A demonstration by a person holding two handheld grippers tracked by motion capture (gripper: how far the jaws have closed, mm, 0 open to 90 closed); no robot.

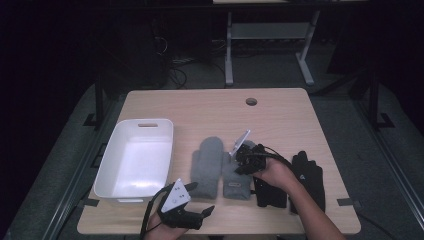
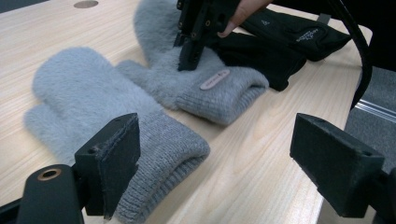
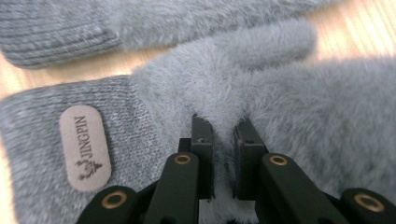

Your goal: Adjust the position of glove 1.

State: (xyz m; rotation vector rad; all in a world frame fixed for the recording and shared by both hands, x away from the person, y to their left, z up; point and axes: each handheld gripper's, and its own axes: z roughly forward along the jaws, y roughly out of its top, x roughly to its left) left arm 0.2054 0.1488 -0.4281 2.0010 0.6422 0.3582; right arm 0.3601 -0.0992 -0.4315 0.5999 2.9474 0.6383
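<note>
Down at the near edge of the wooden table (image 1: 280, 107), the left gripper (image 1: 199, 201) hovers in the person's left hand (image 1: 162, 231), jaws spread wide with nothing between them, grey plate on top. From the left gripper view those two black pads frame the ribbed cuff of the first grey mitten (image 2: 100, 116), which lies flat just ahead. Beside it, touching at the thumb, lies the second grey mitten (image 2: 201, 74), and that's where the action is: the right gripper (image 3: 223, 133), held in the right hand (image 1: 276, 172), is pressed down into its fluffy palm. Look at the right gripper view, jaws drawn narrow, a tuft of grey fleece pinched between them, with the tan label (image 3: 85, 148) reading JINGPIN sitting on the knit cuff to one side. Just right of the mittens, a pair of black gloves (image 1: 310, 175) rests on the tabletop, partly under the person's forearm. Over on the left side sits a white plastic bin (image 1: 112, 152), long side running away from the person. Farther back, a round cable hole (image 1: 251, 101) marks the table's far edge.
</note>
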